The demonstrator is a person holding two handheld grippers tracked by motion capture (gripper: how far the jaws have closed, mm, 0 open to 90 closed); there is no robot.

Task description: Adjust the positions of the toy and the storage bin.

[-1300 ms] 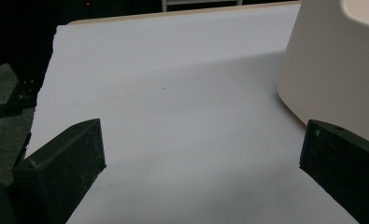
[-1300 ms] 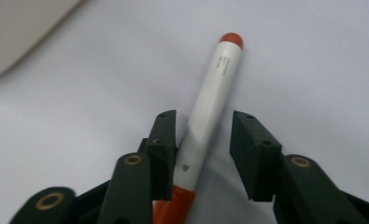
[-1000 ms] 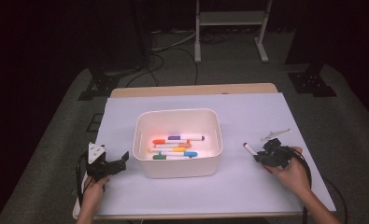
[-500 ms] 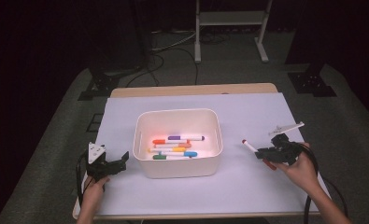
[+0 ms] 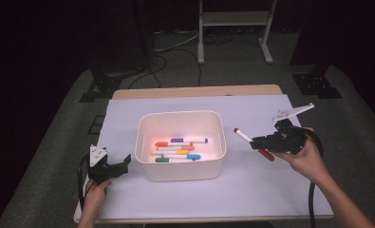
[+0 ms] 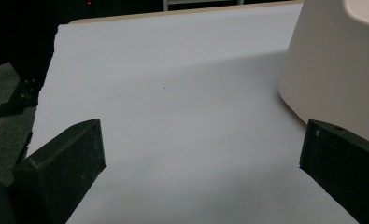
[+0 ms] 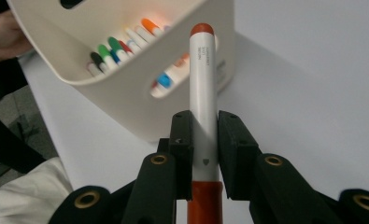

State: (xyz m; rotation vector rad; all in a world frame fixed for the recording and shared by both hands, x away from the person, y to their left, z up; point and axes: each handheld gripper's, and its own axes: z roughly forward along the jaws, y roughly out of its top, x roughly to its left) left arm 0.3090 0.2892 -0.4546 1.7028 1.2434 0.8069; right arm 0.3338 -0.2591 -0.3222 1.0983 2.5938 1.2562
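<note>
A worktop point(image 5: 270, 190) covered in white paper, its wooden far edge bare. Beyond that edge, dark carpet point(image 5: 232, 71) with black cables point(image 5: 175, 52) and the white legs of a stand point(image 5: 232, 28).

High view overhead; claw views share bin point(image 5: 180, 142).

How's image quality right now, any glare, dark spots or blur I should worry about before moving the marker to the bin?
High view: surroundings very dark, white table sheet evenly lit, pinkish glow inside the cream plastic bin. Left gripper view: soft shadow band across the sheet beside the bin wall, left gripper jaws slightly soft. Right gripper view: red-capped white marker sharp in the right gripper; markers in the bin somewhat blurred.
</note>
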